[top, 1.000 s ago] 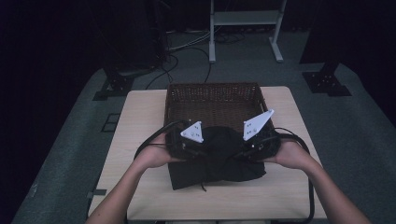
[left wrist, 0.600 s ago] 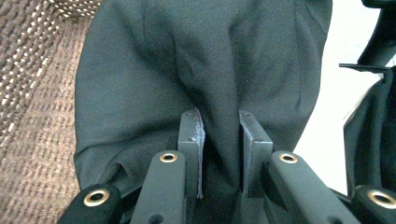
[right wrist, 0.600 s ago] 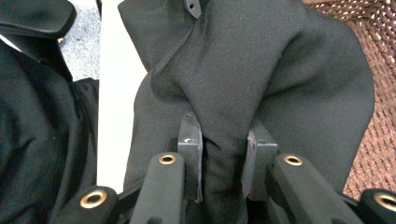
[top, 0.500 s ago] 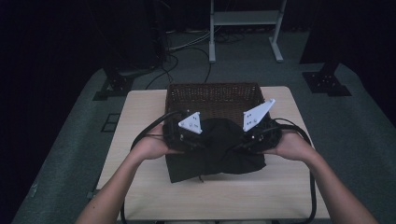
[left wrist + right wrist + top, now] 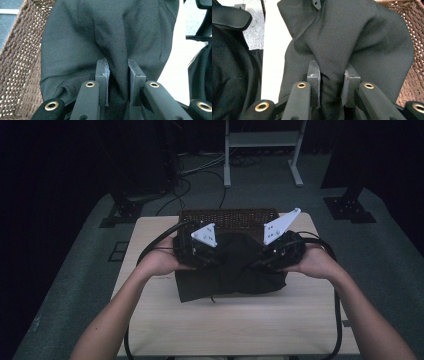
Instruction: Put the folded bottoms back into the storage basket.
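Cloth is gathered: the black garment [image 5: 231, 270] hangs bunched between both hands, left gripper [image 5: 204, 255] and right gripper [image 5: 272, 256] each clenched on a fold. Wicker basket [image 5: 227, 217] waits at twelve o'clock; placing it inside looks left to do.
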`<state>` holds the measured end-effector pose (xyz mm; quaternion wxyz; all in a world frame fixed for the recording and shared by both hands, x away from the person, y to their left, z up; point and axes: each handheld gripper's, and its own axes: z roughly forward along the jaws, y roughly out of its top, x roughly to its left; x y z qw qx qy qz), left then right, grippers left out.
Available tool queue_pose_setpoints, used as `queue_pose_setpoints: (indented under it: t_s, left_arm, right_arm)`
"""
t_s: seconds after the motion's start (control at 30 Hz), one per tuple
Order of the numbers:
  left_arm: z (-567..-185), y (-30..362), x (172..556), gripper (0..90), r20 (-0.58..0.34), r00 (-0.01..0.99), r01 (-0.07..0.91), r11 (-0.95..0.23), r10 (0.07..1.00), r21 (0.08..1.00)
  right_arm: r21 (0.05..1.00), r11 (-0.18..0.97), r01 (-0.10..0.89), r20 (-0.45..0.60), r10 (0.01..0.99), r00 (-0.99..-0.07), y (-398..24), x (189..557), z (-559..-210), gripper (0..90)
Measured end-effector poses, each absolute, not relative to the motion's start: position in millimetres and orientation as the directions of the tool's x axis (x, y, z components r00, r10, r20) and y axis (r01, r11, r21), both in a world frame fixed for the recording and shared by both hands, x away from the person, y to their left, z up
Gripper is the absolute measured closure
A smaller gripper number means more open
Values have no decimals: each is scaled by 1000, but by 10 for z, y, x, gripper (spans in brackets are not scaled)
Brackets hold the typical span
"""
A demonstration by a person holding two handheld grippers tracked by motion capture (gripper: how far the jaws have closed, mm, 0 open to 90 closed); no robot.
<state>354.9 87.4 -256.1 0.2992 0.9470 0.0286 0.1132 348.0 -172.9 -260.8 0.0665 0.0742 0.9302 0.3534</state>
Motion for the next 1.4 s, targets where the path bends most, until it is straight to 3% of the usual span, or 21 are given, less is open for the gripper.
queue_pose_setpoints:
  t_s: [1.4]
  left_arm:
    - [-1892, 804, 4001, 740, 259, 957, -35, -831, 133, 556]
  right_arm:
    - [688, 721, 81, -112, 215, -970, -1775, 3904, -1968, 720]
